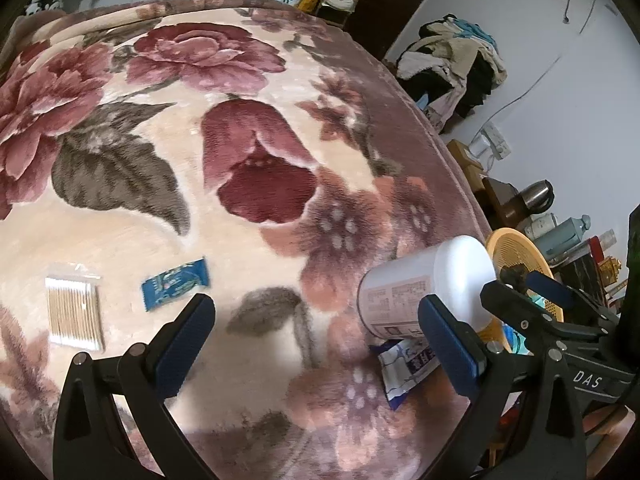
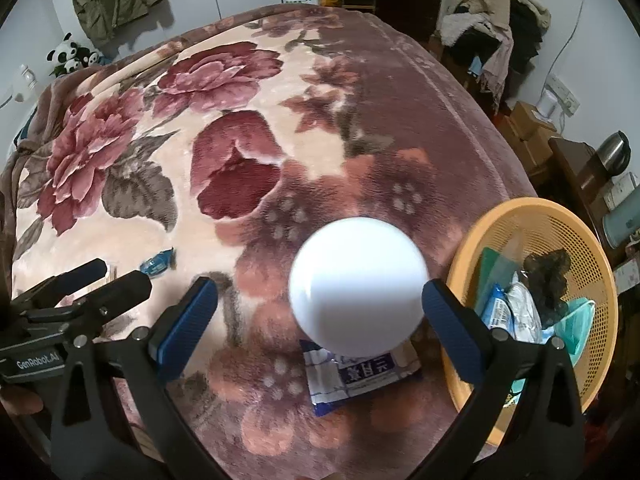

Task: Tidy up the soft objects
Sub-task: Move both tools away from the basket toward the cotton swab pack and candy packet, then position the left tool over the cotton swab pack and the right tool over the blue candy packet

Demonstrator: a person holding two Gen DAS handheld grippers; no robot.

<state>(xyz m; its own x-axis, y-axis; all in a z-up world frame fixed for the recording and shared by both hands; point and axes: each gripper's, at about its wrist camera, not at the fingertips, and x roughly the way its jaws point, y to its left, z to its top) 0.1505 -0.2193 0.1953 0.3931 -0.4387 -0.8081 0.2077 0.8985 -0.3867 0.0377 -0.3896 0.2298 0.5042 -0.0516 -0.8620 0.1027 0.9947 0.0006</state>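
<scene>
White canister (image 2: 358,286): stands on the floral blanket (image 2: 224,128) between your right gripper's (image 2: 320,312) spread jaws, untouched, resting partly on a blue-and-white packet (image 2: 360,380).
Basket (image 2: 560,224): orange, just right of the canister, already holding packets and a face mask.
Left gripper (image 1: 316,332): spread, empty, near the blue sachet (image 1: 176,284) and cotton swabs (image 1: 74,312).
Advice: centre both pads on the canister's sides before squeezing; grip gently, lift straight.

Dim indoor light is falling softly, casting faint shadows. Fisheye bending is warping the edges, and dark vignetting is closing the corners.
</scene>
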